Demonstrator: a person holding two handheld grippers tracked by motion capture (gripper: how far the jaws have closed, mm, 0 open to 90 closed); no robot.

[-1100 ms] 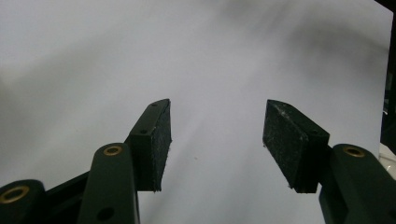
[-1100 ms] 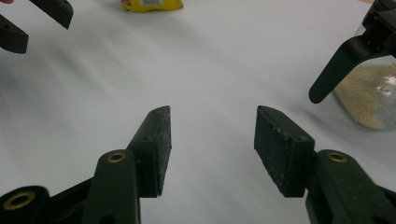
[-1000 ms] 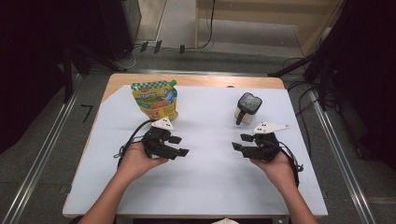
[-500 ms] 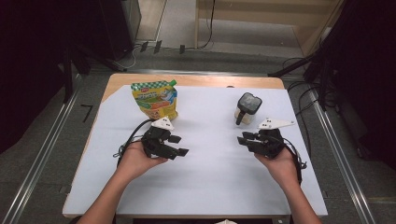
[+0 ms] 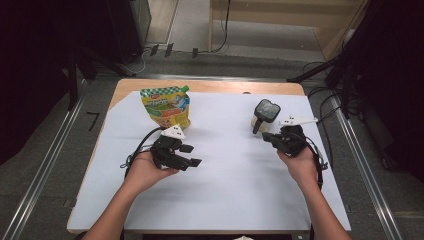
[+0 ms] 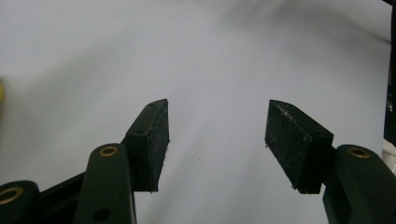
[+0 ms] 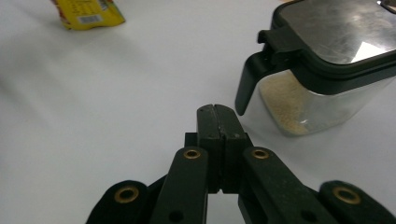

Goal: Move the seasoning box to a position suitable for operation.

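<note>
A yellow and green snack pouch (image 5: 165,107) stands at the back left of the white table (image 5: 225,190); its bottom corner shows in the right gripper view (image 7: 88,13). A clear jar with a black lid and handle (image 5: 263,115) holds pale grains at the back right, close ahead in the right gripper view (image 7: 322,70). My left gripper (image 5: 191,155) rests open below the pouch, its pads (image 6: 156,140) wide apart over bare table (image 6: 210,56). My right gripper (image 5: 267,136) sits just below the jar, jaws pressed together with nothing between them (image 7: 217,112).
The table's wooden back edge (image 5: 210,86) lies behind the pouch and jar. Metal rails (image 5: 45,165) run along both sides of the table. Cables trail from each gripper, and black stands and cables crowd the floor at the right (image 5: 345,70).
My right gripper has moved up the table toward the jar, and now sits just below it. My left gripper has stayed in place.
</note>
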